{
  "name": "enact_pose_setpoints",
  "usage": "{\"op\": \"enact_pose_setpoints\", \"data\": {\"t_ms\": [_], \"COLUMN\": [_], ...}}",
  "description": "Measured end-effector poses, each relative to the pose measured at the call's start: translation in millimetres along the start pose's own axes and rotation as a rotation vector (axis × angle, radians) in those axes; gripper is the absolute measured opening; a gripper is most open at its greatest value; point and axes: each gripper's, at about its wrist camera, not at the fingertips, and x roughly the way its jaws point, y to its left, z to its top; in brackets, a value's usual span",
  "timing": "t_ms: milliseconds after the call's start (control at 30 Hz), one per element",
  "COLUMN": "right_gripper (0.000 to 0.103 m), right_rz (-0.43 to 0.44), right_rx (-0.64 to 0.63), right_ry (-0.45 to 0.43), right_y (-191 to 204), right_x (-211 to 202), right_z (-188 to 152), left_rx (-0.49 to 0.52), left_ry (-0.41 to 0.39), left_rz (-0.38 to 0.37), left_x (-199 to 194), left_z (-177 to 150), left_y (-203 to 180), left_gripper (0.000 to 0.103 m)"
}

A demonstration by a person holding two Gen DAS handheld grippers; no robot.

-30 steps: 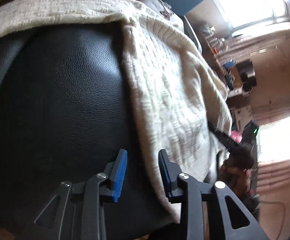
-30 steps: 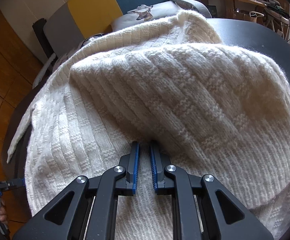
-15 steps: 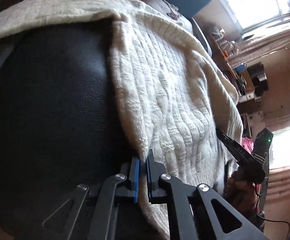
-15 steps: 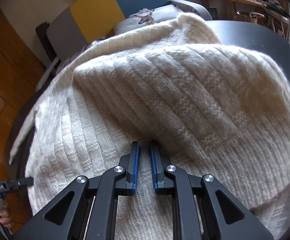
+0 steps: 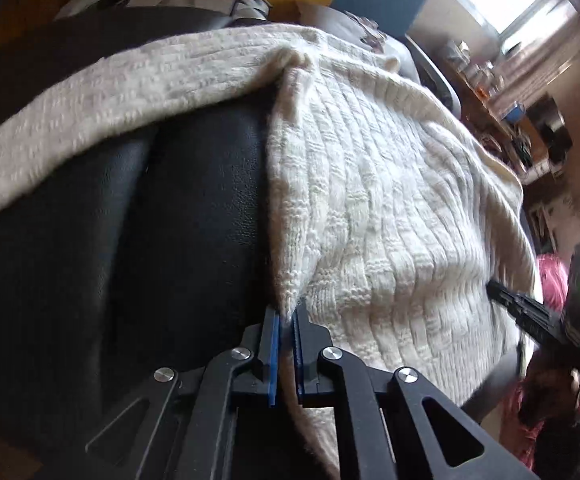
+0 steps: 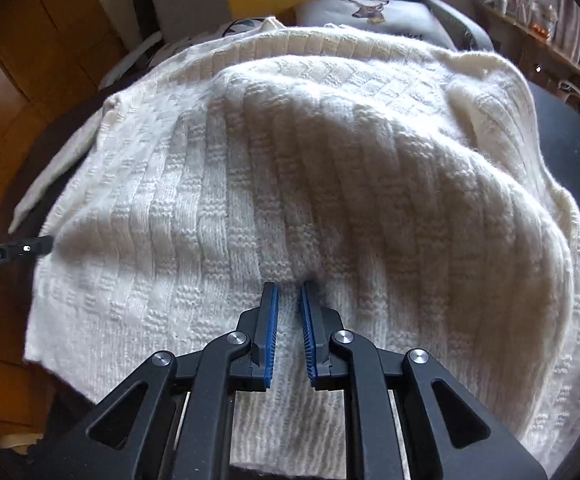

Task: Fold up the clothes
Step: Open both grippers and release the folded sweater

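Observation:
A cream knitted sweater (image 5: 389, 200) lies spread over a black leather surface (image 5: 130, 240). My left gripper (image 5: 286, 314) pinches the sweater's side edge between its blue pads and holds it raised off the leather; its jaws are opening slightly with the knit still between them. In the right wrist view the sweater (image 6: 329, 160) fills the frame, bunched into a hump. My right gripper (image 6: 288, 290) is shut on a fold of the knit. The other gripper shows at the edge of each view: the right one (image 5: 529, 312), the left one (image 6: 30, 246).
The black surface (image 6: 569, 140) curves away on the right. Behind it stands a seat with yellow and blue cushions and a printed pillow (image 6: 369, 12). A cluttered shelf (image 6: 529, 20) runs along the far right. Wooden flooring (image 6: 10, 80) lies at left.
The left gripper went from open beside the sweater's edge to shut on it and lifted it. The right gripper, shut throughout, dragged its fold sideways, and the hump shifted.

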Motion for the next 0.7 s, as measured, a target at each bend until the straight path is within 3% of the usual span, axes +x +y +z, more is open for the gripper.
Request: {"op": "enact_pose_setpoints", "data": {"t_ms": [133, 200, 267, 333, 433, 567, 700], "right_gripper": [0.017, 0.019, 0.02, 0.02, 0.02, 0.02, 0.02], "right_rz": [0.011, 0.009, 0.009, 0.001, -0.051, 0.015, 0.062], "right_rx": [-0.008, -0.026, -0.043, -0.067, -0.087, -0.027, 0.004], "right_ry": [0.04, 0.051, 0.034, 0.013, 0.056, 0.057, 0.018], "right_y": [3.5, 6.6, 11.9, 17.7, 18.5, 9.0, 5.6], "right_x": [-3.0, -7.9, -17.4, -26.3, -21.1, -25.8, -30.9], "right_z": [1.2, 0.4, -0.6, -1.6, -9.6, -37.3, -49.5], "left_rx": [0.004, 0.059, 0.147, 0.225, 0.298, 0.352, 0.363], "left_ry": [-0.119, -0.197, -0.2, -0.151, -0.042, 0.017, 0.054], "left_rz": [0.004, -0.04, -0.079, -0.065, -0.011, 0.04, 0.038], "left_x": [-35.3, -57.7, -64.2, -52.0, -13.2, 11.8, 8.0], "left_z": [-1.2, -5.5, -10.9, -17.2, -26.5, -38.7, -37.9], "left_y": [-10.7, -27.7, -52.2, -75.3, -93.8, -88.6, -80.2], "left_gripper": [0.007, 0.009, 0.011, 0.012, 0.012, 0.012, 0.013]}}
